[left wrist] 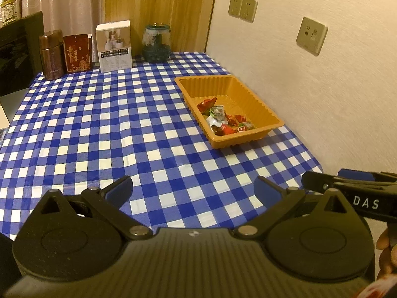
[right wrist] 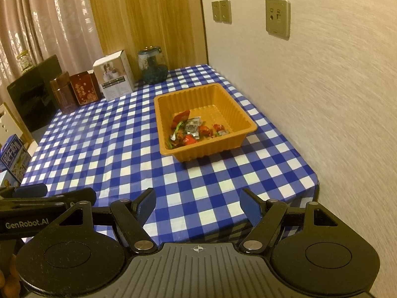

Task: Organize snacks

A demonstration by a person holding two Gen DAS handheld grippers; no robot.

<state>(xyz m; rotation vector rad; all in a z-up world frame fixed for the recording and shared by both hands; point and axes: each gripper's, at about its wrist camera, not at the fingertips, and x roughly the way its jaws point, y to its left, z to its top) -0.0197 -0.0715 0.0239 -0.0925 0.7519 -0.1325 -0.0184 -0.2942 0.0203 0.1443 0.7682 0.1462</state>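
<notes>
At the far left of the worktop [left wrist: 99,129] stand a brown canister [left wrist: 51,54], a red box [left wrist: 77,52], a white box [left wrist: 114,46] and a glass jar [left wrist: 156,42]. The left hand-held gripper [left wrist: 193,192] hangs wide and empty over the near edge. Rightward, near the wall, the orange tray [right wrist: 173,150] holds the wrapped snacks [right wrist: 192,131]. The right hand-held gripper [right wrist: 197,206] is also spread, holding nothing.

Your left black two-finger gripper with blue pads [left wrist: 193,188] sits low and level, its jaws spread wide with nothing between them. Your right black two-finger gripper with blue pads [right wrist: 198,203] is just beside it, jaws likewise spread wide and holding nothing.
</notes>
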